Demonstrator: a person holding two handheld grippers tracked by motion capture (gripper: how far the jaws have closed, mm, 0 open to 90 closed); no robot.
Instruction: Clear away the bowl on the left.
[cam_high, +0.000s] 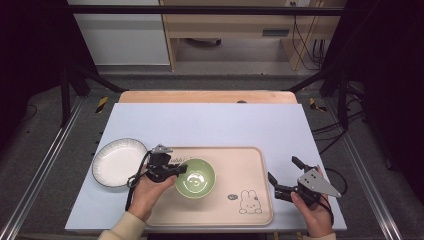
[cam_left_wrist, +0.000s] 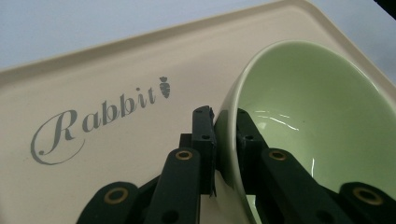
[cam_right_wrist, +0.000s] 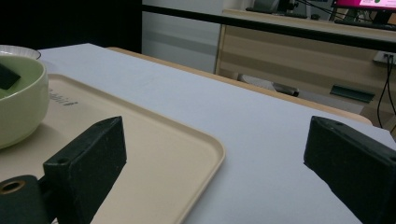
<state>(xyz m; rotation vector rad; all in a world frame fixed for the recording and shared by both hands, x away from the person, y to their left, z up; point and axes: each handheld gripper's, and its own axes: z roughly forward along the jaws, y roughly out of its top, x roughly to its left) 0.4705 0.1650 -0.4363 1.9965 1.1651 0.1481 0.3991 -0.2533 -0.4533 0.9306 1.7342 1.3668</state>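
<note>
nearest the person, the left hand-held gripper (cam_high: 176, 169) is clamped on the near-left rim of the green bowl (cam_high: 196, 178), one jaw inside and one outside, a pinch that lets the bowl be lifted or slid by its wall. the bowl sits on the beige tray (cam_high: 250, 165), left of centre. the right hand-held gripper (cam_high: 284, 176) waits with jaws wide, holding nothing, just off the tray's right edge. farther left, a white plate (cam_high: 116, 163) lies on the desk (cam_high: 210, 125) beside the tray, probably next.
</note>
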